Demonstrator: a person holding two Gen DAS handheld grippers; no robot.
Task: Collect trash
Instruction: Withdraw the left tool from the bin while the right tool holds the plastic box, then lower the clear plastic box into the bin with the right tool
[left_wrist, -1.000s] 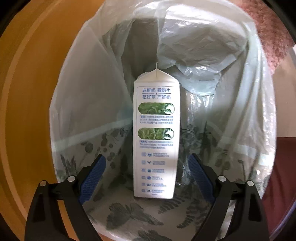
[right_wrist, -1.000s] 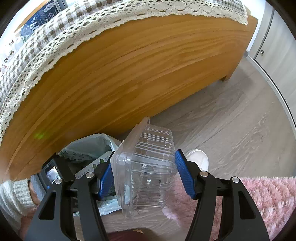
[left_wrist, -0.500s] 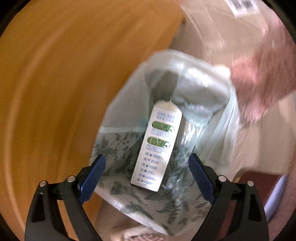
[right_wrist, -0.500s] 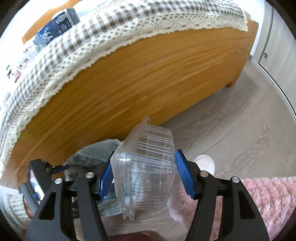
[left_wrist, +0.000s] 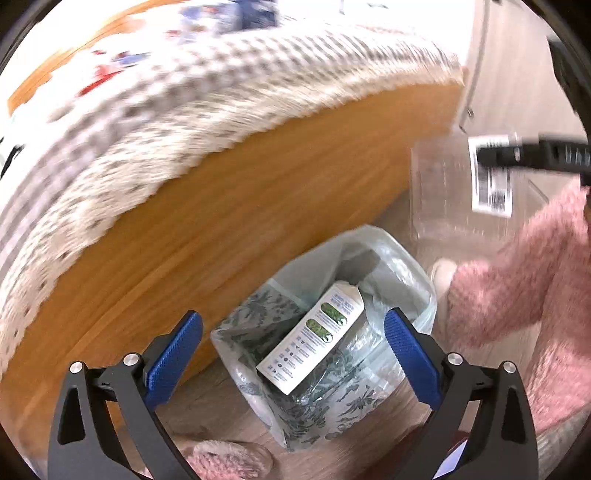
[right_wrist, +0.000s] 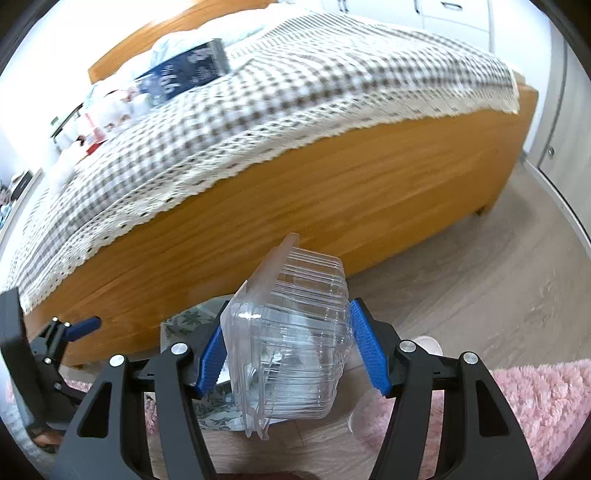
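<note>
trash here is a milk carton (left_wrist: 314, 332) and a clear plastic clamshell box (right_wrist: 291, 339); the carton already lies slanted inside the bin, the box is held in the air above the floor.

bed (right_wrist: 332, 192), the largest thing, runs across both views, with an orange wooden side board and a checked cover (right_wrist: 295, 85) edged in lace hanging over it. a dark blue book or box (right_wrist: 184, 72) lies on the cover near the far end.

wooden floor (right_wrist: 480, 280) stretches beside the bed, and a pink fluffy rug (right_wrist: 546, 398) lies on it.

bin (left_wrist: 354, 402), patterned with leaves and lined with a pale bag (left_wrist: 391, 251), stands on the floor just beside the bed's side board.

left tool (left_wrist: 293, 354) hangs above the bin, its blue pads wide apart after just opening further, with nothing pressed between them; the carton shows far below the gap.

right tool (right_wrist: 286, 350) is clamped on the clamshell box, both pads pressing its ribbed sides. in the left view the box shows at the right with a barcode label (left_wrist: 491, 177), blurred.
</note>
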